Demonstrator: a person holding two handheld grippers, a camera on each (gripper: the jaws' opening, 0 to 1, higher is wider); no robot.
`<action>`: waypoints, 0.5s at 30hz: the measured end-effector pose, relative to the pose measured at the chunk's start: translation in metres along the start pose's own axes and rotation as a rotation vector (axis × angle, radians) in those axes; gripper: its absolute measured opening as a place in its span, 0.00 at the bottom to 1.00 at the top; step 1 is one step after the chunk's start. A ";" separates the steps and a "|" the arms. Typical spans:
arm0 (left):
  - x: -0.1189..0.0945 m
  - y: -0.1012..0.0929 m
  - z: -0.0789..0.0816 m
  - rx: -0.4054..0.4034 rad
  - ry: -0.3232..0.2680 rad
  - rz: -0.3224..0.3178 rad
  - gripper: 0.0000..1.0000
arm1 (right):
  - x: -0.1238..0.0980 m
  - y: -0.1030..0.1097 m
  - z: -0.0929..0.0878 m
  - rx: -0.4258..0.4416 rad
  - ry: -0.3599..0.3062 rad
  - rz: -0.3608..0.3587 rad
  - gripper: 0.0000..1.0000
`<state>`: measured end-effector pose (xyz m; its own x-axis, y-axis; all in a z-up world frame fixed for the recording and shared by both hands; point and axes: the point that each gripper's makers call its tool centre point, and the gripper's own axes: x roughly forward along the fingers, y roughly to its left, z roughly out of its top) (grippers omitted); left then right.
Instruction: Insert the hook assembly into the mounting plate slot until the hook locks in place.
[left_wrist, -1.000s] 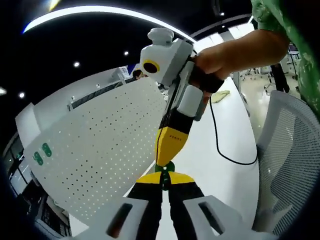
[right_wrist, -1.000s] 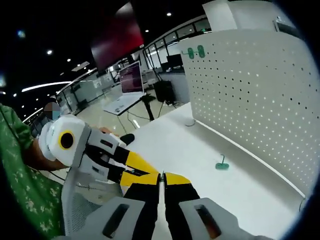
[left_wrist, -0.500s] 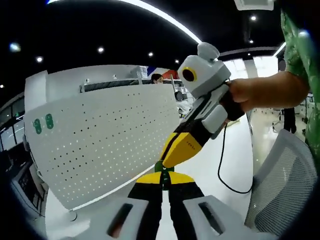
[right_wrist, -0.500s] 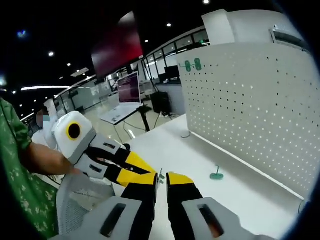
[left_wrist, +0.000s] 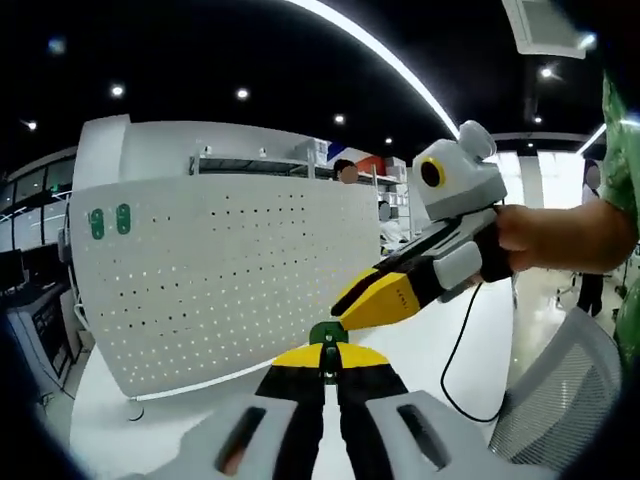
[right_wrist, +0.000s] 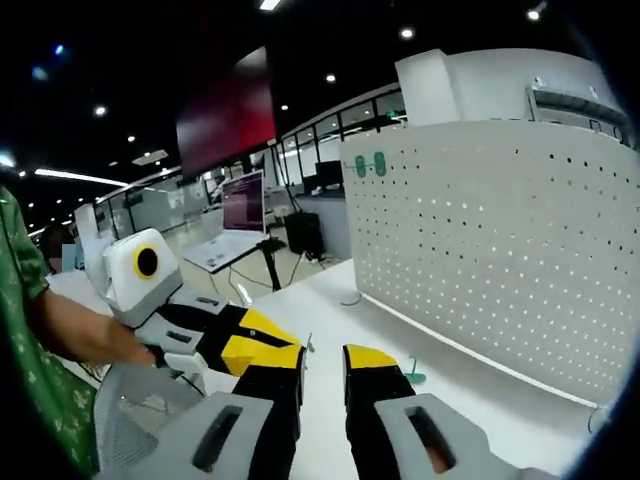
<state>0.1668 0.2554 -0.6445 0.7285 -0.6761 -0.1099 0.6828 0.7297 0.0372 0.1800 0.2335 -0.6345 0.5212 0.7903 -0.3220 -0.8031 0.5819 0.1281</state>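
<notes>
Carrying the green hook (left_wrist: 328, 332) clenched in the left gripper (left_wrist: 329, 362), aim squarely for a pegboard (left_wrist: 230, 280) hole at ten o'clock. Right gripper (right_wrist: 323, 362) is released; keep it clear.

This is an open-plan office or lab floor. A long white desk (right_wrist: 330, 300) carries an upright white pegboard (right_wrist: 500, 250), and just off the desk's end, away from the pegboard, stands a grey mesh chair (left_wrist: 560, 410). Beyond the desk a laptop (right_wrist: 235, 225) sits on a stand, with more monitors (right_wrist: 325, 175) along glass partitions behind it. A large dark screen (right_wrist: 225, 115) hangs overhead. The black ceiling has spot lamps and a long light strip (left_wrist: 400, 70).
</notes>
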 end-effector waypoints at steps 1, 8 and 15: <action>0.000 0.001 0.001 -0.006 -0.003 0.002 0.03 | -0.001 -0.001 0.001 -0.001 -0.003 -0.002 0.17; 0.001 0.003 0.004 -0.013 -0.013 0.012 0.02 | -0.011 -0.006 0.006 -0.021 -0.029 -0.030 0.21; 0.001 0.008 0.013 -0.014 -0.033 0.024 0.02 | -0.023 -0.012 0.013 -0.049 -0.059 -0.080 0.29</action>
<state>0.1736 0.2589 -0.6312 0.7461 -0.6614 -0.0765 0.6647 0.7467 0.0258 0.1816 0.2106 -0.6169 0.5990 0.7527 -0.2733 -0.7707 0.6345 0.0583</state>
